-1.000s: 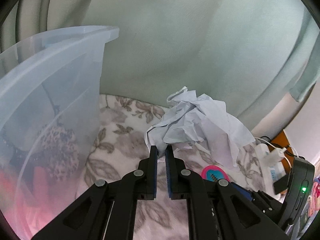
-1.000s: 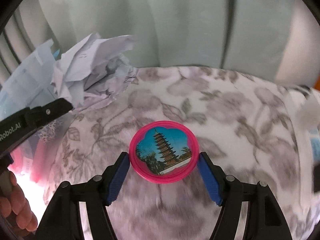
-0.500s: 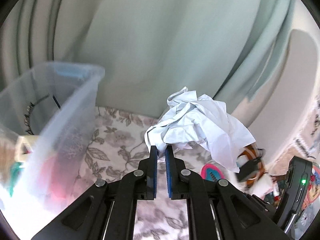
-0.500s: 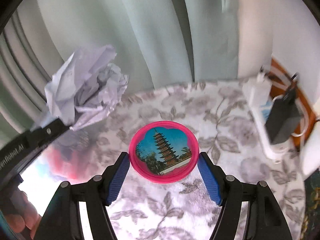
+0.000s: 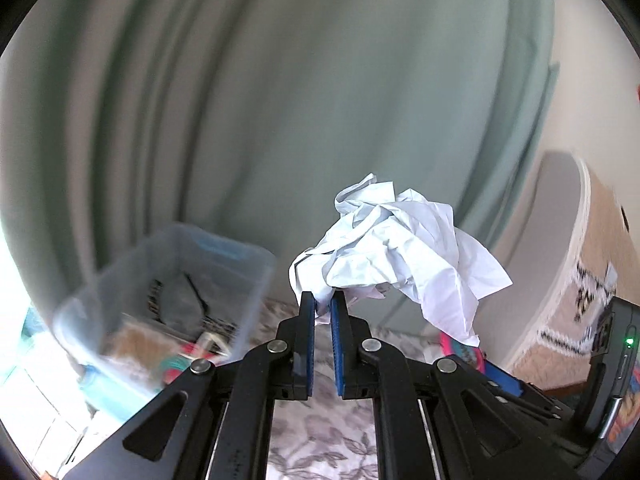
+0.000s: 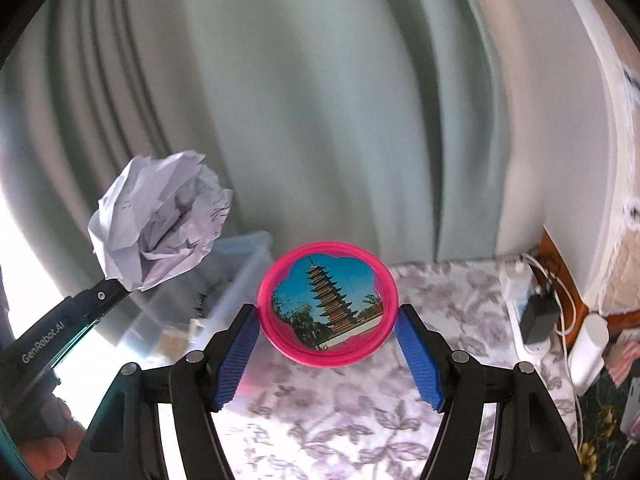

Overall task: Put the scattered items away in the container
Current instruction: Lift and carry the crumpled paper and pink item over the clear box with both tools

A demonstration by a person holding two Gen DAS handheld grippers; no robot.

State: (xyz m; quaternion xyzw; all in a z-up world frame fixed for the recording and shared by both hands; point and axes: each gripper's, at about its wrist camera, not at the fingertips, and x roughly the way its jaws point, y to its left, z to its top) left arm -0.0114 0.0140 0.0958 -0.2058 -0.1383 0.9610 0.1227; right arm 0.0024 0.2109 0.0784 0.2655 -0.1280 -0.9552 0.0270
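Note:
My left gripper point(image 5: 323, 304) is shut on a corner of a crumpled white paper point(image 5: 396, 248), which hangs in the air above the floral cloth. The same crumpled paper point(image 6: 160, 228) shows at the left of the right wrist view on the left gripper's tip. My right gripper point(image 6: 328, 320) is shut on a round pink disc with a pagoda picture point(image 6: 328, 304), its blue pads pressed on both rims. A clear plastic container point(image 5: 168, 292) with several items inside stands low at the left, below and left of both held things.
A green curtain point(image 5: 280, 100) fills the background. The floral cloth point(image 6: 360, 420) covers the surface below. At the right edge lie a white power strip with a black charger point(image 6: 536, 312) and cables. A hand point(image 6: 48, 440) holds the left gripper.
Both grippers have risen with their loads. The container has dropped lower and smaller in the left view, and the cloth now lies farther below. Neither grip has altered.

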